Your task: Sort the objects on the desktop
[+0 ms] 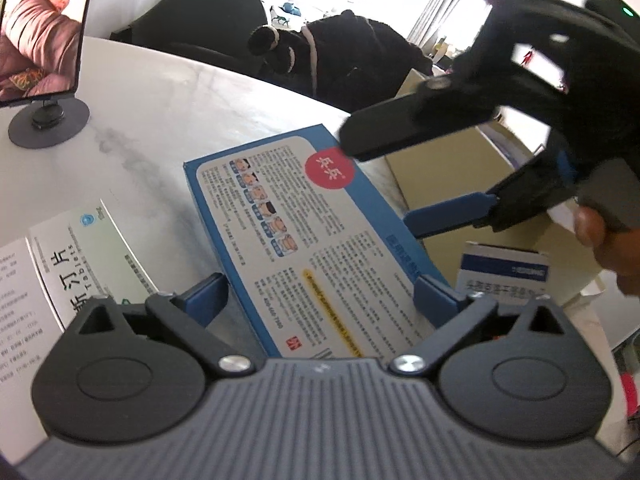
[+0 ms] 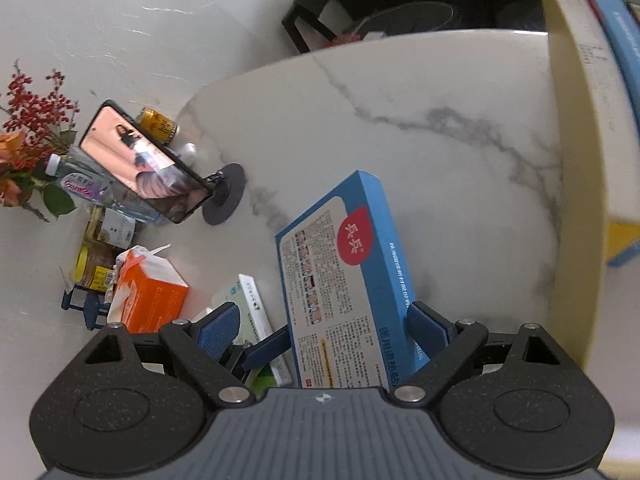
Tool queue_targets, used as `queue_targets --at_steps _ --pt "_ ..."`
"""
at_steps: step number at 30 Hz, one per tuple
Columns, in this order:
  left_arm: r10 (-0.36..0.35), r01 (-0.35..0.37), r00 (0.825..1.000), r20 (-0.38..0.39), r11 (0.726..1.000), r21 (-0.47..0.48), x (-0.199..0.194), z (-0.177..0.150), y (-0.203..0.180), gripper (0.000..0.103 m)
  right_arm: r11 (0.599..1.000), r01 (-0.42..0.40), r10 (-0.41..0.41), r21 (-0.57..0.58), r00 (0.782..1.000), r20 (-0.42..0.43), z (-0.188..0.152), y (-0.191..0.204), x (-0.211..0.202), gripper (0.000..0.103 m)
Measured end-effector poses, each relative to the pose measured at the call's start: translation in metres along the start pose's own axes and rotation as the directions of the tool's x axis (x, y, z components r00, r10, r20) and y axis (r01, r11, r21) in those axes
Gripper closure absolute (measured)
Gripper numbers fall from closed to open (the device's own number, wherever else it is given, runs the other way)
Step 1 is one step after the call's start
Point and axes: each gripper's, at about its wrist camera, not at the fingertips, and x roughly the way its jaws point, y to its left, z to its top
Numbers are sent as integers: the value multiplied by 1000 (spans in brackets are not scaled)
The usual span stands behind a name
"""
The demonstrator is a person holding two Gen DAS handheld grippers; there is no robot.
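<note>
A flat blue box (image 1: pixel 304 232) with a printed white face and a red spot sits between the fingers of my left gripper (image 1: pixel 320 280). The jaws stand wide and there is a gap on the box's left side, so the pads do not press it. My right gripper (image 1: pixel 376 184) comes in from the right, open, its fingertips over the box's far right part. In the right wrist view the blue box (image 2: pixel 348 280) looks tilted, its long blue side showing, between the spread fingers of the right gripper (image 2: pixel 322 308). One left fingertip (image 2: pixel 268 348) shows beside the box.
A green-and-white tablet box (image 1: pixel 92 252) lies left of the blue box, and a small blue-and-white box (image 1: pixel 500 276) stands at the right. A cardboard bin (image 2: pixel 576 160) borders the marble table's (image 2: pixel 400 120) right side. A phone on a stand (image 2: pixel 144 164), an orange tissue pack (image 2: pixel 148 296), bottles and flowers crowd the left.
</note>
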Motion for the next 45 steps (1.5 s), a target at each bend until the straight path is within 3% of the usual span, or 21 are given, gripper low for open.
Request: queue_targets --at_steps 2,4,9,17,22,28,36,39,42,45 --pt "-8 8 1000 -12 1000 9 1 -1 -1 7 998 -54 54 6 999 2 -5 -1 -6 14" --pt "-15 15 1000 -13 1000 20 1 -1 -4 8 986 -160 162 36 986 -42 -7 -4 -6 24" --pt "19 -18 1000 -16 999 49 -1 -3 -10 7 999 -34 35 -9 998 57 -13 4 -17 20" --pt "-28 29 999 -33 999 20 -16 -19 -15 8 997 0 14 -76 983 182 -58 12 -30 19" --pt "-11 12 1000 -28 999 35 -20 -29 -20 12 996 -58 75 -72 960 270 -89 6 -49 19" --pt "12 -12 1000 -9 1000 25 -40 -47 -23 14 988 -149 149 -28 917 371 -120 -7 -73 19" --pt "6 -8 1000 26 999 43 -46 -47 -29 15 998 -63 53 7 881 470 -104 -21 -90 18" --pt "1 -4 999 44 998 61 -48 -45 -31 15 990 -137 131 -22 878 460 -109 -16 -93 18" --pt "1 -5 999 47 997 73 -46 -44 -33 14 988 -147 154 -49 890 429 -114 -5 -82 18" --pt "-4 0 999 45 997 80 -44 -44 -34 14 986 -164 149 3 904 400 -116 -11 -64 18"
